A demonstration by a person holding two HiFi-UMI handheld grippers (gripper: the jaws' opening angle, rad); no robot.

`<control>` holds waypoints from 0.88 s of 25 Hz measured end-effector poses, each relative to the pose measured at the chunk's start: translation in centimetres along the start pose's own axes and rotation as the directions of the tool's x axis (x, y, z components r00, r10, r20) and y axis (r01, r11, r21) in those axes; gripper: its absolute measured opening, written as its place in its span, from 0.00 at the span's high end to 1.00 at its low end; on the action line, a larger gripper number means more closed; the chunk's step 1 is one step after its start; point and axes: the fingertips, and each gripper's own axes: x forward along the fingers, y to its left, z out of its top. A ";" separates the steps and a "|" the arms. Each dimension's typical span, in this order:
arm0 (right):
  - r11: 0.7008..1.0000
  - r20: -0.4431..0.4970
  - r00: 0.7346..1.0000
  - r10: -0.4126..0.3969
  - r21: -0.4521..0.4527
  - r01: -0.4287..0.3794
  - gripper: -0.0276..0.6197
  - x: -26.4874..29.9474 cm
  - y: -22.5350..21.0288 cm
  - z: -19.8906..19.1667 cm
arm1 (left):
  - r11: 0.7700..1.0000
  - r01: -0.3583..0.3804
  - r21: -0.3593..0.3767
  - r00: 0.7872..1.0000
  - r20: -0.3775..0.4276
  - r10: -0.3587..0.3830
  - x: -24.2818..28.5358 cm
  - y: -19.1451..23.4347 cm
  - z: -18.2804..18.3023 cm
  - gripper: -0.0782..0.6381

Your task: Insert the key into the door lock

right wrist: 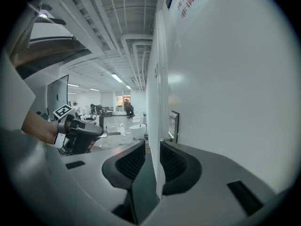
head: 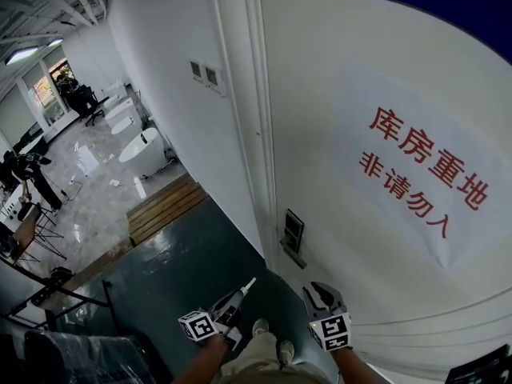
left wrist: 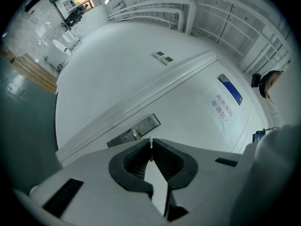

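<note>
My left tongs (head: 234, 301) are clamped fully shut on the key (head: 247, 286). It is pinched edge-on between the ribbed pads, and its thin silver blade sticks out past the tips. In the left gripper view the key (left wrist: 150, 144) shows as a narrow sliver aimed at the door lock (left wrist: 134, 132), which lies just beyond it. The key is not touching the lock.

The lock (head: 293, 234) is a dark metal plate at the left edge of the white door (head: 384, 278), close to the frame. The key sits on the near side of it and slightly to the left.

My right tongs (head: 318, 293) hang near the door, to the right of the left pair and apart from the lock. Their jaws stand a little apart with nothing between them; through the gap I see only the door's edge and the lock plate (right wrist: 174, 125) farther off.

To the right of the lock, the door carries a pale sign (head: 424, 174) with red characters. The dark green floor (head: 184, 262) lies to the left.
</note>
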 end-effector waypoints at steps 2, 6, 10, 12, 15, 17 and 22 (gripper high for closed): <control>1.000 -0.008 1.000 -0.011 0.005 0.011 0.80 0.6 0.0 0.1 | 1.000 0.002 -0.010 1.000 -0.013 -0.002 0.3 0.5 0.2 0.85; 0.999 0.005 0.999 -0.035 0.004 0.035 0.80 2.1 -0.1 0.9 | 0.999 0.015 -0.034 0.999 -0.048 -0.016 1.3 1.8 0.6 0.85; 0.999 -0.024 0.998 -0.053 -0.009 0.053 0.80 3.2 -0.1 1.8 | 0.999 0.039 -0.038 0.995 -0.087 -0.042 3.1 2.6 1.6 0.85; 0.998 -0.020 0.997 -0.069 -0.010 0.069 0.80 3.8 -0.4 2.2 | 0.997 0.053 -0.047 0.994 -0.098 -0.057 4.1 2.9 2.1 0.85; 0.996 -0.008 0.996 -0.094 -0.008 0.094 0.80 4.6 -0.9 3.0 | 0.996 0.072 -0.056 0.991 -0.112 -0.078 5.5 3.4 2.9 0.85; 0.994 -0.010 0.994 -0.107 -0.013 0.107 0.80 5.1 -1.2 3.4 | 0.994 0.082 -0.066 0.989 -0.120 -0.089 6.3 3.8 3.2 0.85; 0.990 -0.028 0.993 -0.112 -0.089 0.109 0.80 6.6 -2.1 4.2 | 0.990 0.105 -0.097 0.981 -0.152 -0.118 8.1 4.8 3.5 0.85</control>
